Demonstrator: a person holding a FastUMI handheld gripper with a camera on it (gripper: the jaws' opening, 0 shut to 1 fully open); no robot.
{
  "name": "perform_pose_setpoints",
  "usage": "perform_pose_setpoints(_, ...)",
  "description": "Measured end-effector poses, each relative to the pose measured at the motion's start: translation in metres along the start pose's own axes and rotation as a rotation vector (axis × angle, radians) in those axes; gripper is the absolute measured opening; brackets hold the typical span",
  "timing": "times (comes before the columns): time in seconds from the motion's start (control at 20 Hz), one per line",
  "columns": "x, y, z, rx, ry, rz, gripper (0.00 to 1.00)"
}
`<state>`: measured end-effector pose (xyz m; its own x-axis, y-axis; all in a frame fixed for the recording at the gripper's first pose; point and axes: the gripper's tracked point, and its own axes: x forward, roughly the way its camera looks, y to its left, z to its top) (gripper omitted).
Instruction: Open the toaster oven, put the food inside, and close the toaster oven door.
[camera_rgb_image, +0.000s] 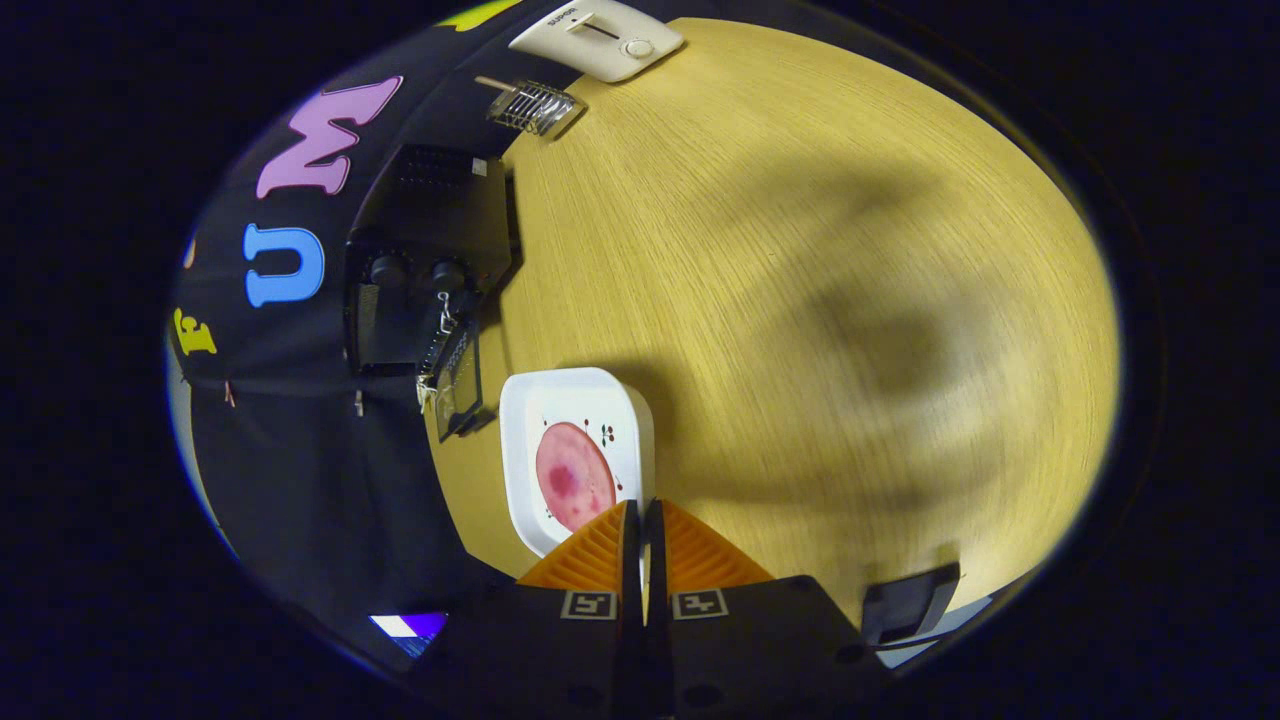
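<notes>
Hovering with fingers nearly touching and gripping nothing, the gripper (642, 515) is sitting just near of the white plate (620, 395) carrying a pink food slice (573, 475); the black toaster oven (425, 260) is standing far-left, its door (455, 385) seemingly hanging open; a closed approach is risking shoving the plate.

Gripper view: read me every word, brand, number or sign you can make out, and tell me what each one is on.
White appliance: a short brand word beside its slider, too small to read.
Toaster oven: nothing legible around its knobs.
Plate: a small printed motif, no words.
Gripper, fingers shut at the plate's near rim: two square coded tags, no words or numbers.
</notes>
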<state>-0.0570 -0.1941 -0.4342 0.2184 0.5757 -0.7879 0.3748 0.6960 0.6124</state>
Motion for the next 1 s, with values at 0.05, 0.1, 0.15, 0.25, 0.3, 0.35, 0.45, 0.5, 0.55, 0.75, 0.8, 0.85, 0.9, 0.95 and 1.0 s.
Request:
perform_pose_setpoints(0.05, -0.009, 0.007, -0.011, 0.026, -0.021, 0.014, 0.05)
perform_pose_setpoints(0.1, -0.012, 0.015, -0.017, 0.054, -0.042, 0.023, 0.06)
perform_pose_setpoints(0.15, -0.014, 0.025, -0.021, 0.084, -0.063, 0.035, 0.05)
perform_pose_setpoints(0.25, -0.012, 0.047, -0.028, 0.159, -0.101, 0.065, 0.06)
perform_pose_setpoints(0.3, -0.009, 0.059, -0.031, 0.199, -0.119, 0.081, 0.06)
perform_pose_setpoints(0.35, -0.006, 0.070, -0.037, 0.232, -0.135, 0.094, 0.05)
perform_pose_setpoints(0.45, 0.004, 0.091, -0.049, 0.265, -0.165, 0.101, 0.06)
perform_pose_setpoints(0.5, 0.011, 0.103, -0.053, 0.277, -0.182, 0.100, 0.06)
perform_pose_setpoints(0.55, 0.018, 0.115, -0.055, 0.294, -0.204, 0.101, 0.06)
perform_pose_setpoints(0.75, 0.057, 0.165, -0.055, 0.404, -0.295, 0.103, 0.06)
perform_pose_setpoints(0.8, 0.067, 0.176, -0.055, 0.430, -0.313, 0.099, 0.06)
perform_pose_setpoints(0.85, 0.077, 0.186, -0.053, 0.455, -0.337, 0.092, 0.06)
perform_pose_setpoints(0.9, 0.087, 0.195, -0.051, 0.480, -0.362, 0.086, 0.06)
perform_pose_setpoints(0.95, 0.098, 0.201, -0.046, 0.513, -0.391, 0.079, 0.06)
perform_pose_setpoints(1.0, 0.108, 0.208, -0.043, 0.550, -0.418, 0.075, 0.06)
